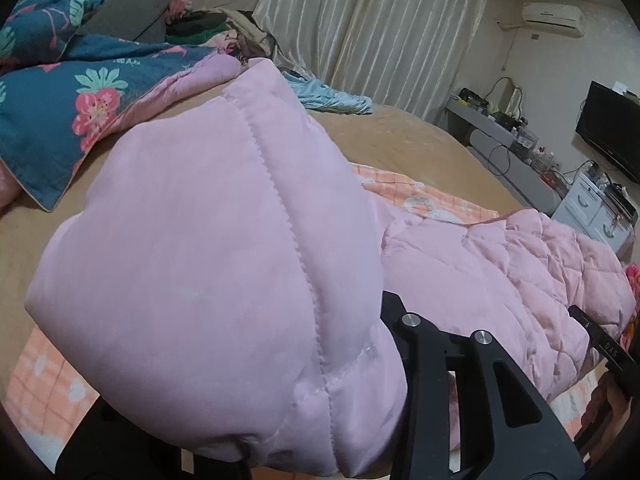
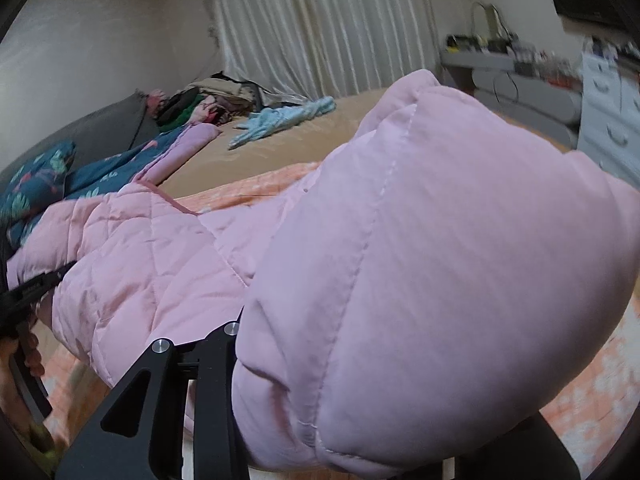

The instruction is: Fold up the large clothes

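Both grippers are clamped on a puffy pink jacket (image 1: 192, 248), each holding a padded end of it lifted above the bed (image 1: 400, 136). The left gripper (image 1: 384, 360) has its fingers pinched into the padding, with one black finger showing beside the fabric and the other buried under it; the right gripper (image 2: 240, 360) holds the other end the same way. The quilted middle of the jacket sags between them and rests on an orange checked blanket (image 1: 420, 192) spread over the bed. A flowered quilt (image 1: 60, 100), a pale blue garment (image 1: 332, 96) and a heap of other clothes (image 1: 208, 28) lie further back, well apart from the jacket. This looks like the start of a fold: the near ends are gathered and raised. Next, both ends probably need carrying forward together, level with each other, and laying over the jacket's far part so the edges meet without the slippery padding sliding loose.
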### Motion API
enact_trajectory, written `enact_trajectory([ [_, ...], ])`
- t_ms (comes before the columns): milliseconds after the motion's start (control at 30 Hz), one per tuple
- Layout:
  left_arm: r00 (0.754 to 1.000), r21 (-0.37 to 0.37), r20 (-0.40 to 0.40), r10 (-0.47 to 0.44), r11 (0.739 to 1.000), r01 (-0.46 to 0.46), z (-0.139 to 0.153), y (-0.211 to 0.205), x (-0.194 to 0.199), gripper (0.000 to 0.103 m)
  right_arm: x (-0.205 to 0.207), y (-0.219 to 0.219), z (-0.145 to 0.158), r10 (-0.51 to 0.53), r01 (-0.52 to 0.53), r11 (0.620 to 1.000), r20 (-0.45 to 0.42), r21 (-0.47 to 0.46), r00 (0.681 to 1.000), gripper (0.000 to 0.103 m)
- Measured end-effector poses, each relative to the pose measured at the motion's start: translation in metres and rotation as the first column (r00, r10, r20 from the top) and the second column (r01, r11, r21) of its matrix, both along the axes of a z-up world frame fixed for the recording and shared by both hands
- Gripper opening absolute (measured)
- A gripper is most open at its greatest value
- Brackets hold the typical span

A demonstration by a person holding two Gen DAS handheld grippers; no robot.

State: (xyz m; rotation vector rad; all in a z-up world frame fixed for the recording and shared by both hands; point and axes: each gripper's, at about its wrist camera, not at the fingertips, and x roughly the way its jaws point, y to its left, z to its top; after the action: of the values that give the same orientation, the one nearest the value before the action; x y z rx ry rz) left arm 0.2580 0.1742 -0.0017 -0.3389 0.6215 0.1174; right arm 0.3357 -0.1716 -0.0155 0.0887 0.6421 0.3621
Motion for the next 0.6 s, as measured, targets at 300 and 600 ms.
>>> enact_trajectory([
  [300, 1.0, 0.016, 0.015, -0.026, 1.0, 0.026, 0.021, -0.004, -0.03, 0.029, -0.048, -0.012, 0.015, 0.05, -0.049, 0.998, 0.042, -0.037, 0.998, 0.032],
  [600, 1.0, 0.013, 0.003, -0.029, 0.999, 0.029, 0.021, -0.008, -0.067, 0.029, -0.088, -0.024, 0.02, 0.058, -0.056, 0.997, 0.034, -0.048, 0.998, 0.032],
])
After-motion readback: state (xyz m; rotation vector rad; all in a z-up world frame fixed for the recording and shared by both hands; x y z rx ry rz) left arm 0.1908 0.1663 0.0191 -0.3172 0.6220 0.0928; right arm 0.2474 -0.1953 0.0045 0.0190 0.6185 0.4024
